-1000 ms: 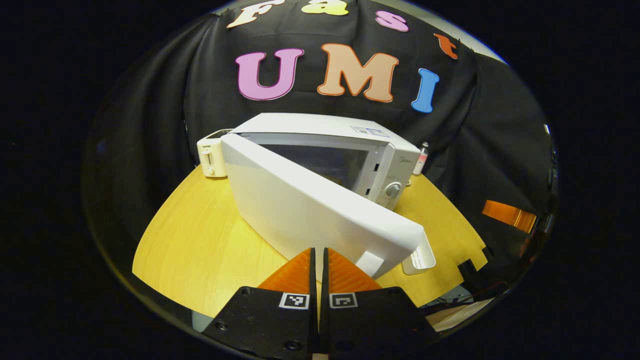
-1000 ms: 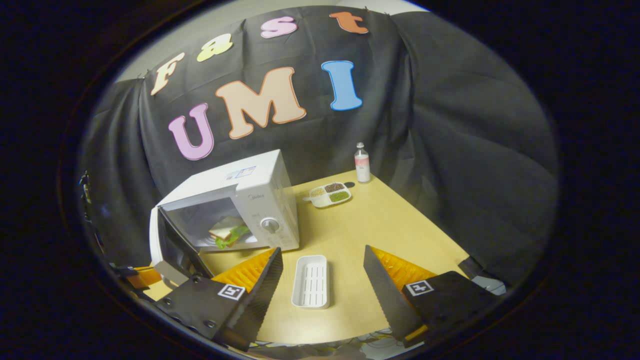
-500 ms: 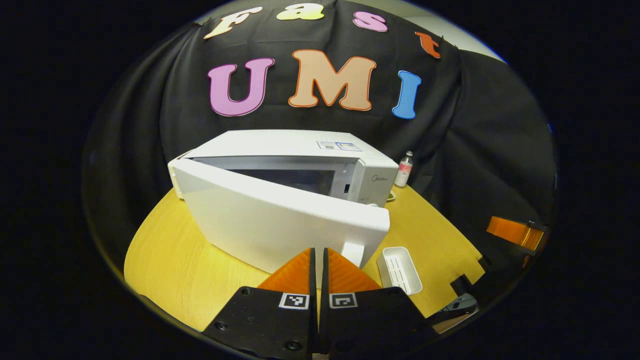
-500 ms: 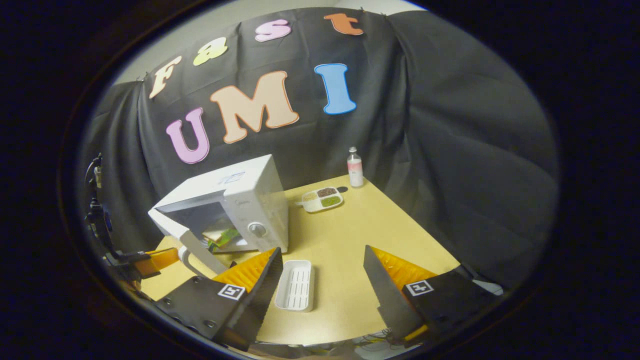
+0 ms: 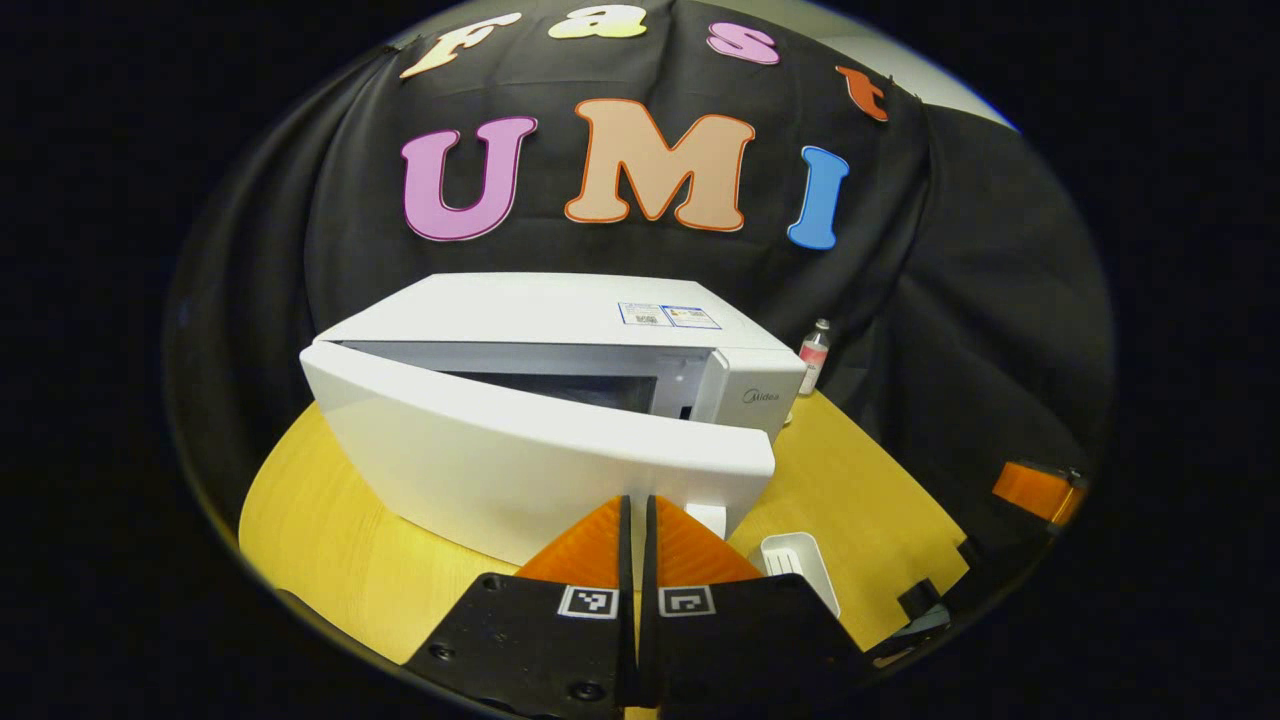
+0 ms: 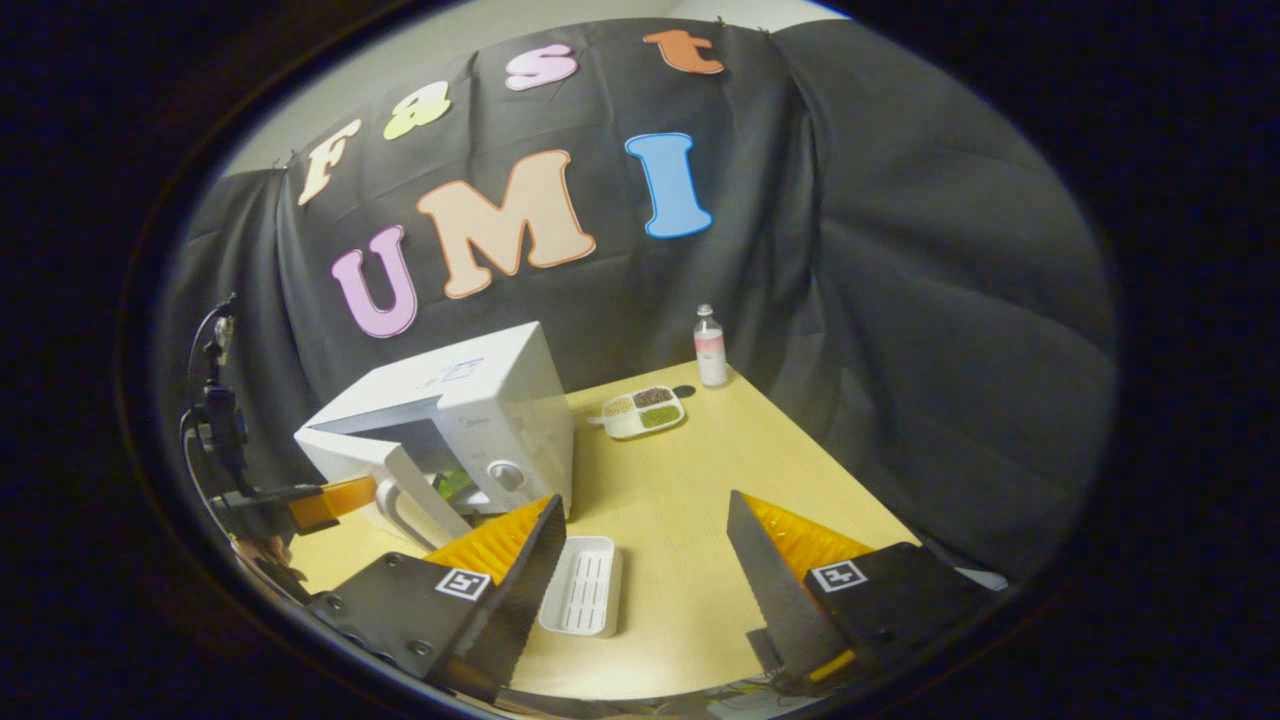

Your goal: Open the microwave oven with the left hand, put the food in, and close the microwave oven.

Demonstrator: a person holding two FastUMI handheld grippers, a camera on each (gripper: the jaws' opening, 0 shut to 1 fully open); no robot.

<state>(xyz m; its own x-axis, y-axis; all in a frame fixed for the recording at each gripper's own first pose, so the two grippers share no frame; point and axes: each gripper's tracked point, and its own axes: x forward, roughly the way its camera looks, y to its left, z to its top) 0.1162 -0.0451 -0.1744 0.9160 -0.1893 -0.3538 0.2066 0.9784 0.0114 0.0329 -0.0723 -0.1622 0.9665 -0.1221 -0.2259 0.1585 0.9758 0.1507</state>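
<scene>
Left gripper view: left hand-held gripper (image 5: 636, 520) closed, microwave door (image 5: 540, 465) swung nearer shut; right hand-held gripper (image 6: 640, 560) open.

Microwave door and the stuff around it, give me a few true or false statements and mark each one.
1. The microwave door is partly open. True.
2. The left gripper is wide open. False: its fingers are together, against the door.
3. The white tray on the table is empty. True.
4. The right gripper holds the tray. False: it is open, holding nothing.
5. The bottle lies on its side. False: it stands upright.
</scene>
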